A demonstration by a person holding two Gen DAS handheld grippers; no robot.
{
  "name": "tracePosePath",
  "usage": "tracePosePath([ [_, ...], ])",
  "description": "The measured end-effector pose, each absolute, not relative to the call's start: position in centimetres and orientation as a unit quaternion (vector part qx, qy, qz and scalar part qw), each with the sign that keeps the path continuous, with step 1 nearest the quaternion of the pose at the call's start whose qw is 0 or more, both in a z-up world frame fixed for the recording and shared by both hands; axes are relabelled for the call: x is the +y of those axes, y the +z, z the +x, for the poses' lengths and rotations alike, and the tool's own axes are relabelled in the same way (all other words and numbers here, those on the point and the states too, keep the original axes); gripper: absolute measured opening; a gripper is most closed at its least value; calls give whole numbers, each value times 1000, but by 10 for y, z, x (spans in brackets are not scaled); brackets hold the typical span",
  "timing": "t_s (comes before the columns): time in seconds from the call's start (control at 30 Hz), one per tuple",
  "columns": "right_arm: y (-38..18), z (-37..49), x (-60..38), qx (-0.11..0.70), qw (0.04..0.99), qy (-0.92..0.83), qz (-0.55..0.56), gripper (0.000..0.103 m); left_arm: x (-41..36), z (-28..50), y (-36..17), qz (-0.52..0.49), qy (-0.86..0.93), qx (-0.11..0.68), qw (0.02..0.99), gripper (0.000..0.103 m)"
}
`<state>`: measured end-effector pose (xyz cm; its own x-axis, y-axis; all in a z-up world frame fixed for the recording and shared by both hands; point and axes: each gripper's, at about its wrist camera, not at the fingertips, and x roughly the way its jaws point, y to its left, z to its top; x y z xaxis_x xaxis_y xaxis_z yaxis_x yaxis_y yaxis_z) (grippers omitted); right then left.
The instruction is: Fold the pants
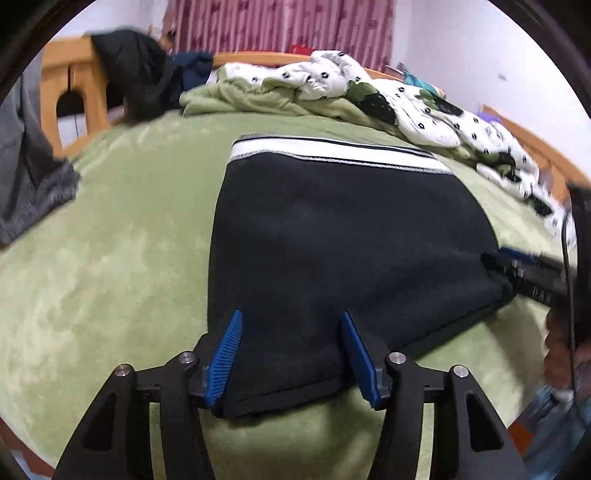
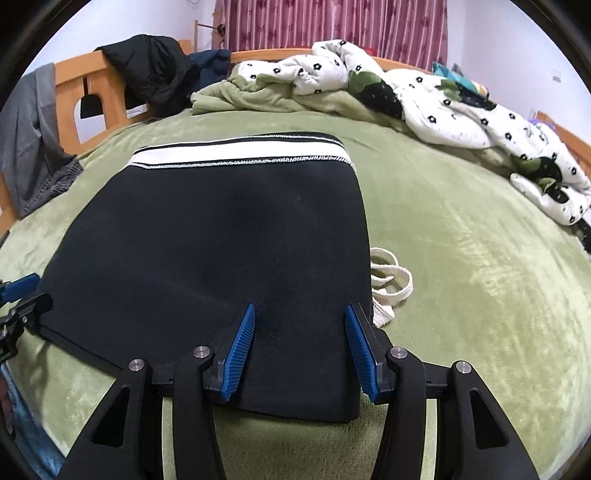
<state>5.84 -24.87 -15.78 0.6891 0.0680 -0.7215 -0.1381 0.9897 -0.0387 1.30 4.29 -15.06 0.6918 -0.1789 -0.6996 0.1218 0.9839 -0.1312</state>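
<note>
Black pants (image 1: 332,229) lie folded into a flat rectangle on the green bedspread (image 1: 110,258), their white waistband (image 1: 332,151) at the far end. My left gripper (image 1: 291,314) is open over the near left corner, and the fabric lies flat between its blue pads (image 1: 225,358). In the right wrist view, the right gripper (image 2: 300,307) is open over the near right corner of the pants (image 2: 207,240), with cloth lying loose between its fingers. A white drawstring (image 2: 391,280) sticks out from under the right edge. Each gripper shows at the edge of the other's view.
A rumpled white flowered quilt (image 2: 443,107) and a bunched green blanket (image 2: 258,96) lie along the far side. A black jacket (image 2: 151,70) hangs on the wooden bed frame (image 2: 74,85), and a grey garment (image 2: 33,140) drapes at the left. A pink curtain (image 2: 332,26) hangs behind.
</note>
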Motion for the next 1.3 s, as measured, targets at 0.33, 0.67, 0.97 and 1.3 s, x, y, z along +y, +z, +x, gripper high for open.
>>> tracePosePath([
  [0.33, -161, 46, -266, 477, 876, 62, 19, 64, 53, 13, -156, -74, -70, 427, 898, 58],
  [0.67, -68, 22, -254, 339, 939, 51, 19, 58, 67, -9, -70, -91, -61, 390, 914, 65],
  [0.97, -33, 135, -235, 339, 940, 44, 0, 58, 87, 98, -25, -132, -58, 353, 925, 72],
  [1.3, -120, 227, -264, 441, 895, 25, 63, 63, 73, 208, -94, -136, -72, 415, 897, 70],
])
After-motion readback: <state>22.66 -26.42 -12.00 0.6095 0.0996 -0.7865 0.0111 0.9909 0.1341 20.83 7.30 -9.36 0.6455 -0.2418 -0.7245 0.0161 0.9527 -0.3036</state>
